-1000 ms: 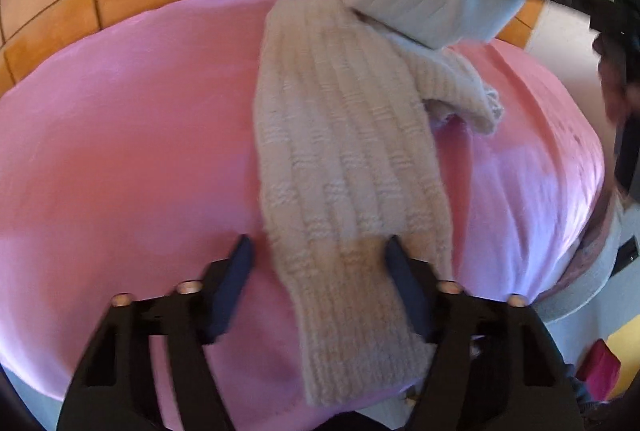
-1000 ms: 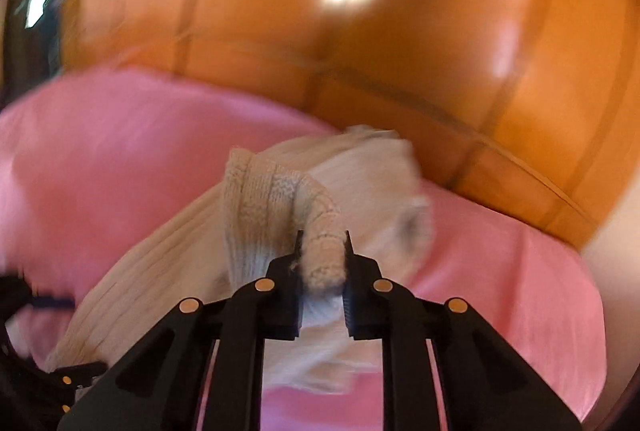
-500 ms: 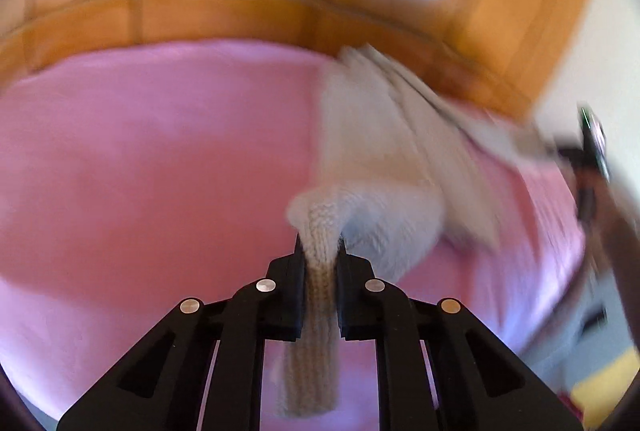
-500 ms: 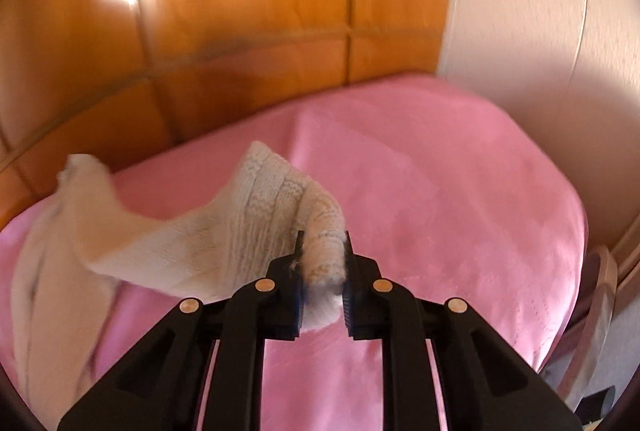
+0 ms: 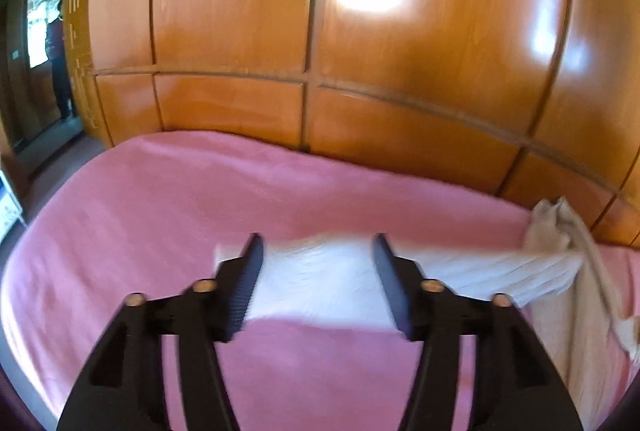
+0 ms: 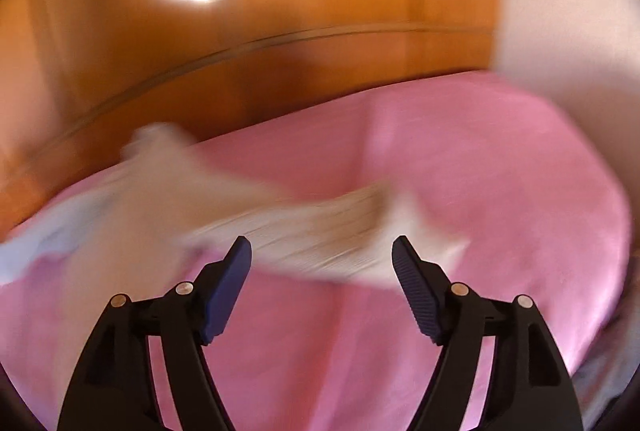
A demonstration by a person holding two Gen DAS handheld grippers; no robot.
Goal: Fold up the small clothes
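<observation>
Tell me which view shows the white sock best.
The left wrist view: the white sock lies stretched across the pink bedspread, mostly visible between the open jaws. The right wrist view catches only a blurred pale end at its left edge.

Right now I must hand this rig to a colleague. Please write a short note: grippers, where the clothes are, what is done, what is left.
Left gripper: open, holding nothing, over the white sock.
Right gripper: open, holding nothing, over the beige sock.
Both socks lie stretched on the pink cover, ends overlapping at the white sock's right end.
Done: socks laid out and let go.
Left: no fold is visible, so folding remains. The views are blurred; check before you grip.
</observation>
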